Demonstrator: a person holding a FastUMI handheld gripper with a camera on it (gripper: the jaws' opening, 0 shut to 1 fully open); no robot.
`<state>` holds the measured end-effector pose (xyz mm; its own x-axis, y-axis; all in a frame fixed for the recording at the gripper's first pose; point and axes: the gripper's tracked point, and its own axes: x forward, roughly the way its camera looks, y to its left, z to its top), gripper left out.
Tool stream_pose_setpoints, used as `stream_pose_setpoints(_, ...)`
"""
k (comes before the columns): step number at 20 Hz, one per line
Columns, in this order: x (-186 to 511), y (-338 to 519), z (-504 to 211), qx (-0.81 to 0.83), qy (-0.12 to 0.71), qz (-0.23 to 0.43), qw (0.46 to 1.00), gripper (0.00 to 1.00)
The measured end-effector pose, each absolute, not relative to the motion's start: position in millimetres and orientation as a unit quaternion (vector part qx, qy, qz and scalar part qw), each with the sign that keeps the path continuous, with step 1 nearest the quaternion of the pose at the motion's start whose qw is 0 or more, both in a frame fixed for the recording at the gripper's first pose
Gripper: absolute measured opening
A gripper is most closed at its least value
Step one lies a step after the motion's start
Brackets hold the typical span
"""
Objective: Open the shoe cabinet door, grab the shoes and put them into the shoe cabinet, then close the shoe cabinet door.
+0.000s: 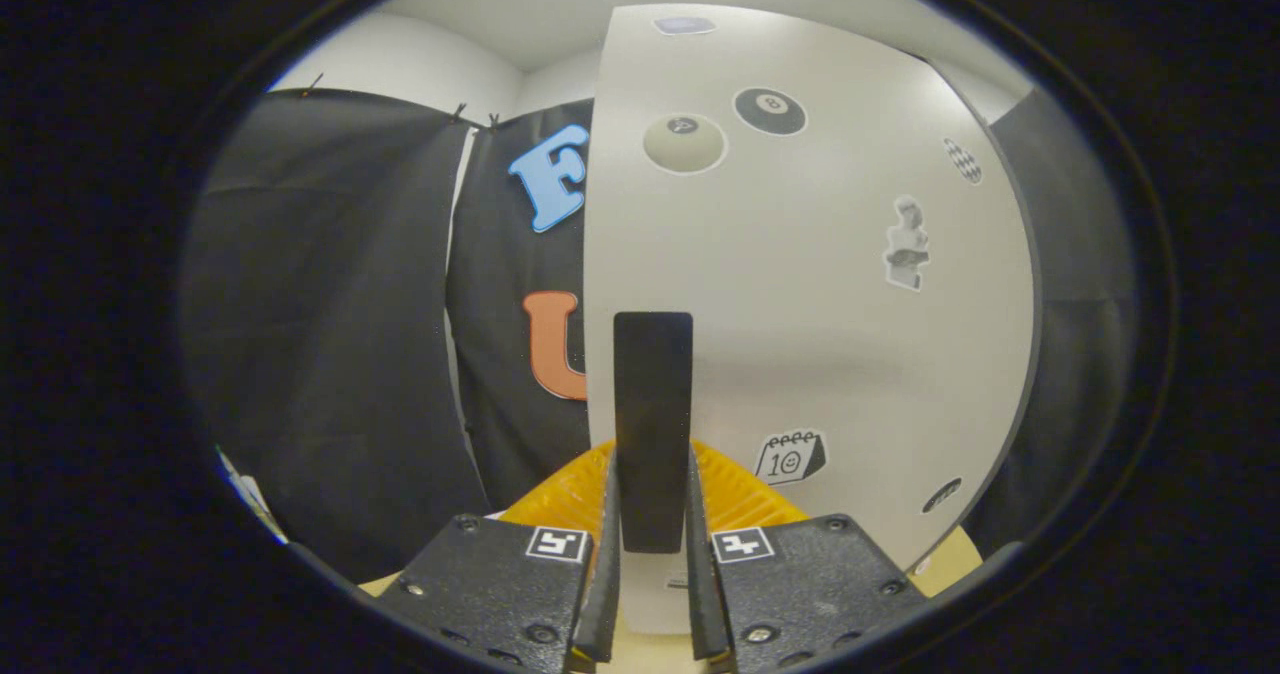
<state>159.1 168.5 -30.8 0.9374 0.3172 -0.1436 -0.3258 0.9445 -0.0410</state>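
Left background: black cloth wall [330, 334] hangs in the left half of the frame, with a white room wall [420, 64] above it in the upper left.
Cabinet door: the white flat shoe cabinet door [800, 284] fills the centre and right of the frame; its left edge runs from top to bottom near the middle.
Stickers: on the door are a pale ball sticker [684, 142] and a black eight-ball sticker [770, 111] near the top, a small figure sticker [907, 244] at the right, and a calendar sticker [790, 456] lower down.
Handle: the black rectangular upright door handle [652, 404] stands at the door's left edge, in the lower centre.
Gripper: the gripper [652, 534] is clenched on the handle; both fingers [605, 574] press its lower part, one on each side.
Behind the fingers: a yellow ribbed surface [570, 494] is seen just beyond them, at both sides of the handle; I cannot tell what it is.
Right background: more dark cloth [1070, 334] at the right of the door.
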Motion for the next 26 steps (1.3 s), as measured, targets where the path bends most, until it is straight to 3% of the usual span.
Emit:
stream_pose_setpoints(15, 76.6, 113.2, -20.0, -0.011, 0.102, 0.254, 0.962, 0.32)
stream_pose_setpoints(26, 69.6, 87.7, -17.2, -0.054, 0.086, 0.264, 0.959, 0.32)
